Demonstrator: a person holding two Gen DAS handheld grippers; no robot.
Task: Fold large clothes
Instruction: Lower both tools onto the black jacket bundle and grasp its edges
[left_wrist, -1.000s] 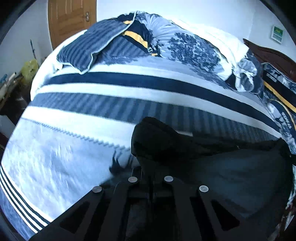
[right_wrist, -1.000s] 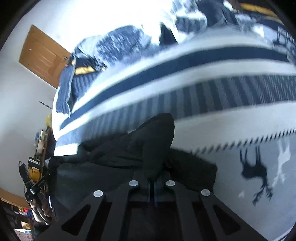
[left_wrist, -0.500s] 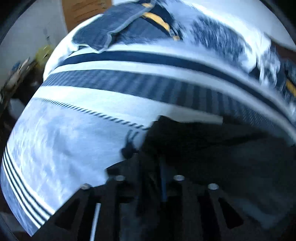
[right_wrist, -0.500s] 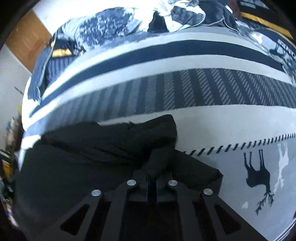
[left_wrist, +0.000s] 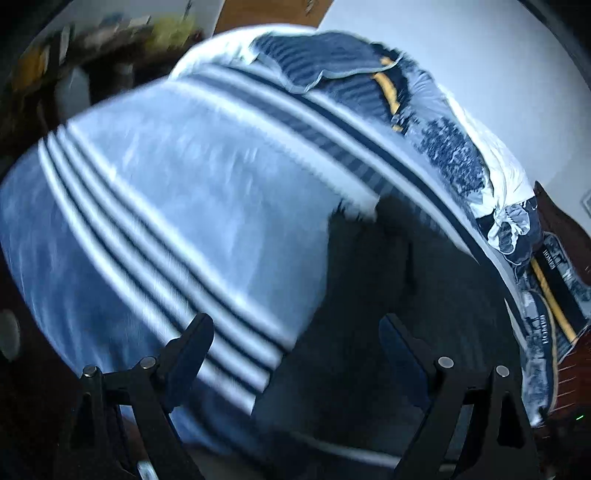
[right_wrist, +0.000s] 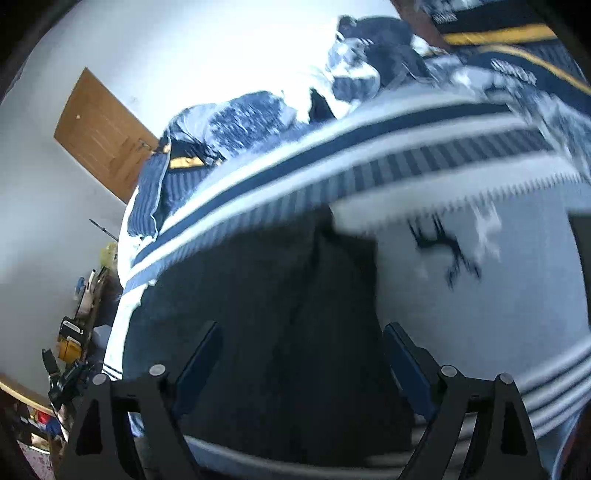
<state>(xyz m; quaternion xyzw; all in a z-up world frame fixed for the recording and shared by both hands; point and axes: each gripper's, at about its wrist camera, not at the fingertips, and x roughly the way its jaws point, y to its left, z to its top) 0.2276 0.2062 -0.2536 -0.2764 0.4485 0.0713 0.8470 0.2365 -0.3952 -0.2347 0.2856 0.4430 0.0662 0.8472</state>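
Observation:
A large black garment (left_wrist: 399, 302) lies flat on the striped blue and white bedspread (left_wrist: 177, 206), folded over on itself. In the left wrist view it fills the lower right, and my left gripper (left_wrist: 295, 332) hangs above its left edge with its jaws opening wide and nothing between them. In the right wrist view the black garment (right_wrist: 266, 317) spreads across the lower middle. My right gripper (right_wrist: 301, 339) hovers over it, jaws opening wide, its pads clear of the cloth. Both views are blurred by motion.
Rumpled blue patterned bedding and pillows (left_wrist: 351, 70) are heaped at the bed's far side. A wooden door (right_wrist: 99, 133) stands in the white wall. Cluttered furniture (right_wrist: 74, 339) sits beside the bed on the left. A deer print (right_wrist: 443, 247) marks the bedspread right of the garment.
Both grippers let go of the black cloth they pinched and spread wide. Both hands drew back towards the bed's near edge, leaving the garment flat; the left view has rolled.

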